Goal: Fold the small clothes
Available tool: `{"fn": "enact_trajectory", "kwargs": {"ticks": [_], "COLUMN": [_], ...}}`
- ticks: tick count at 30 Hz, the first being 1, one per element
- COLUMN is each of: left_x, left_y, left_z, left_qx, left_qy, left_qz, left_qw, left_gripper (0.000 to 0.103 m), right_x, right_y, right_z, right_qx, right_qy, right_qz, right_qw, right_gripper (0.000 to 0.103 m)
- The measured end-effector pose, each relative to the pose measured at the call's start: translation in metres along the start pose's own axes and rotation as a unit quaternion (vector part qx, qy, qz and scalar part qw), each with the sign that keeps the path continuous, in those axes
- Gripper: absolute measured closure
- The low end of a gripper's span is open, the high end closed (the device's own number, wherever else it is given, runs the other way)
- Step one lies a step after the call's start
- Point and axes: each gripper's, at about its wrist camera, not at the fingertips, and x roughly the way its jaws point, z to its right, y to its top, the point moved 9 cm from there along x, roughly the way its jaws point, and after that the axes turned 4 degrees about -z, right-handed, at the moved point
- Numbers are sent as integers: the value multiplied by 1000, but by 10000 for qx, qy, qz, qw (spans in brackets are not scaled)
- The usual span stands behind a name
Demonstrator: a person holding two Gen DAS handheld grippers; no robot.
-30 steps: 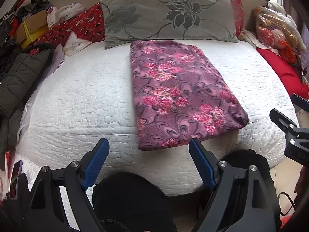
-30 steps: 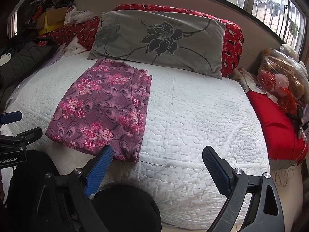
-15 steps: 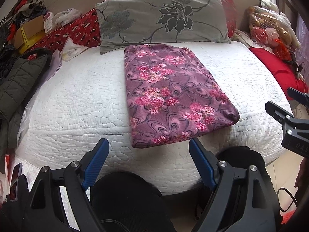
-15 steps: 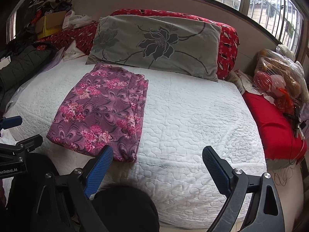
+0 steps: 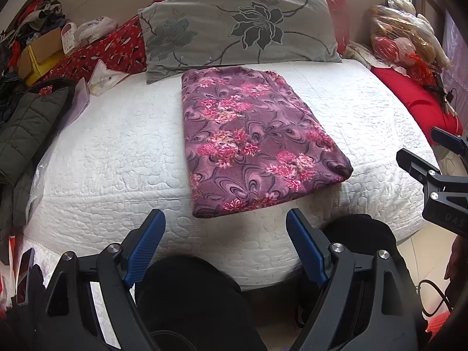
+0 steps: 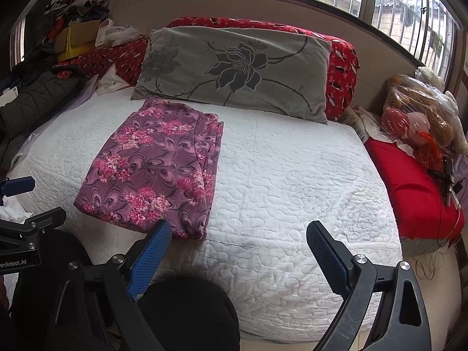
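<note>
A bed covered with a white quilted spread is seen from its foot. At its head a grey pillow with a dark flower print is laid against a red patterned bolster, and barred windows are set in the wall above. A dark padded jacket is draped along the left edge, with a cardboard box and heaped clothes behind it; a red cushion and a plastic-wrapped bundle are placed on the right.

The folded purple floral garment is laid flat in the middle-left of the bed, its far end just below the pillow, its near end close to the foot edge. The left claw is held wide, with nothing between its blue pads, just short of the garment's near edge. The right claw is likewise spread wide and empty, its left pad seen in front of the garment's near right corner.

Compared with a second ago, more of the windows is shown in the right view; the garment is unmoved and both claws are as wide as before.
</note>
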Motion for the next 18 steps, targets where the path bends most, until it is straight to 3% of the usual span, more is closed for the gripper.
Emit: {"fn": "enact_trajectory", "kwargs": {"ticks": [18], "left_x": [-2], "left_y": [1], "left_z": [15], "left_qx": [65], "left_qy": [-196], "left_qz": [-98], "left_qw": [9997], "left_gripper": [17], "right_x": [2], "right_y": [1], "right_z": [2], "right_qx": [-17], "right_qy": [32], "right_qz": [-8], "right_qw": [10000], "right_gripper": [8]}}
